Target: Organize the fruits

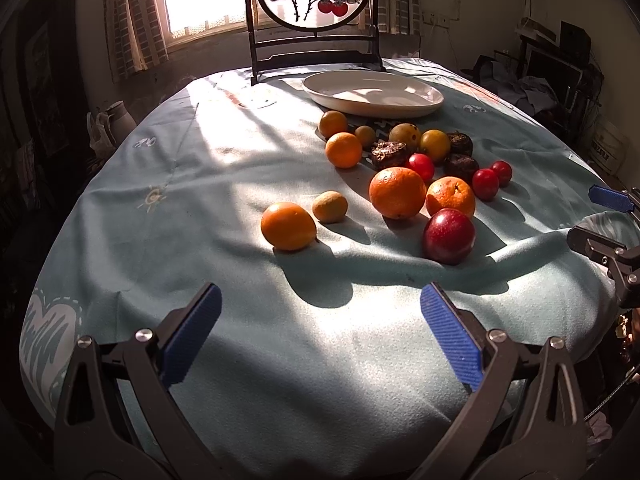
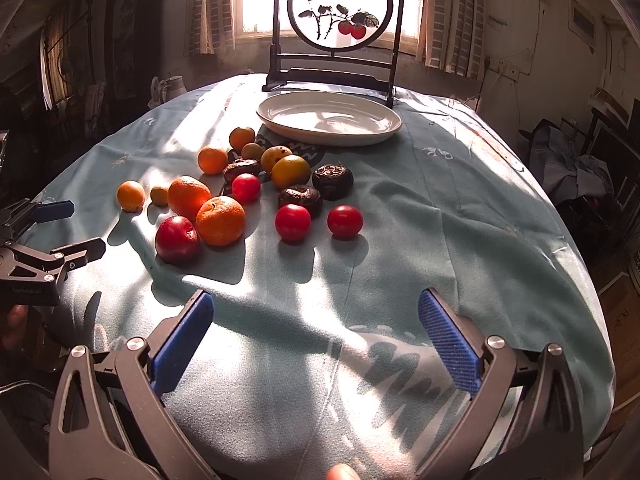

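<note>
Pale blue cloth covers the tabletop (image 1: 200,168) in the left wrist view, and the left gripper (image 1: 320,332) hangs low at the bottom of the frame, jaws wide and empty. The fruit lies loose in the centre and right of the frame, short of the white plate (image 1: 372,94) at upper centre, which holds nothing. Counting here is unsure because the pieces overlap: about six orange fruits, one dark red plum (image 1: 449,236), three small red fruits, one small tan fruit (image 1: 329,207) and three dark wrinkled lumps. The nearest orange (image 1: 288,226) sits apart at left centre, so it looks like the easiest first pick: bring the jaws level on either side of it, then close gently so it does not roll.

In the right wrist view the right gripper (image 2: 316,340) fills the bottom edge, jaws likewise wide and empty. The fruit spreads across the left and centre; two small red fruits (image 2: 345,221) lie nearest, and the plate (image 2: 328,118) waits at upper centre before a framed painted screen (image 2: 340,12).
</note>
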`<state>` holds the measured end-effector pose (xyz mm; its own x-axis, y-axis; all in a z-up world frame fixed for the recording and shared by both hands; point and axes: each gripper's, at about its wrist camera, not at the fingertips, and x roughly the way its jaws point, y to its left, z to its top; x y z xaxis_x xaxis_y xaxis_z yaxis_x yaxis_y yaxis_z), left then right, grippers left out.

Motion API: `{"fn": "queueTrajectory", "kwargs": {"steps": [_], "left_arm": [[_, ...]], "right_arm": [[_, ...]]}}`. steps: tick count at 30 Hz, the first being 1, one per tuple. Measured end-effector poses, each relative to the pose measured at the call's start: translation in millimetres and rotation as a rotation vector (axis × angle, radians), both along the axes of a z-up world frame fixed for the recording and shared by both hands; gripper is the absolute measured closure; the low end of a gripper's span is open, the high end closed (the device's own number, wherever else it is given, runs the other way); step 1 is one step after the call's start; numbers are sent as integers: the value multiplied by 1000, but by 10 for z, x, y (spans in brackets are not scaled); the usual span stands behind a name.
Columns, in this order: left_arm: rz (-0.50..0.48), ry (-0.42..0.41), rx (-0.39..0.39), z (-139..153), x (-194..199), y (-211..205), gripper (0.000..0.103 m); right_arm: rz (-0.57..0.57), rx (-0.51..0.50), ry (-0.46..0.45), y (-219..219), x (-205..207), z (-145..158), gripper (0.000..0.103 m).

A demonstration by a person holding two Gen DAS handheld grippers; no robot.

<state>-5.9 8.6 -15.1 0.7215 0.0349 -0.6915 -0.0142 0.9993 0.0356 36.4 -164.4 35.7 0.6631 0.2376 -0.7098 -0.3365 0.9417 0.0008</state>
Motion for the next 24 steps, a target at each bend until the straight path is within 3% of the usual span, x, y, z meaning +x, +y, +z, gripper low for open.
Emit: {"fn": "queueTrajectory", "kwargs": {"steps": [6, 11, 20, 24], "left_arm": [[1, 15, -6, -14, 20, 23, 2], [-27, 52, -59, -59, 68, 84, 2], [-24, 17, -124, -105, 21, 323, 2], [-12, 9, -124, -99, 27, 458, 2]], "right_arm": [[18, 38, 4, 18, 14, -21, 1], [68, 82, -24, 151, 35, 29, 1], [218, 136, 82, 691, 254, -118, 1], [276, 127, 118, 913, 231, -167, 29]]}}
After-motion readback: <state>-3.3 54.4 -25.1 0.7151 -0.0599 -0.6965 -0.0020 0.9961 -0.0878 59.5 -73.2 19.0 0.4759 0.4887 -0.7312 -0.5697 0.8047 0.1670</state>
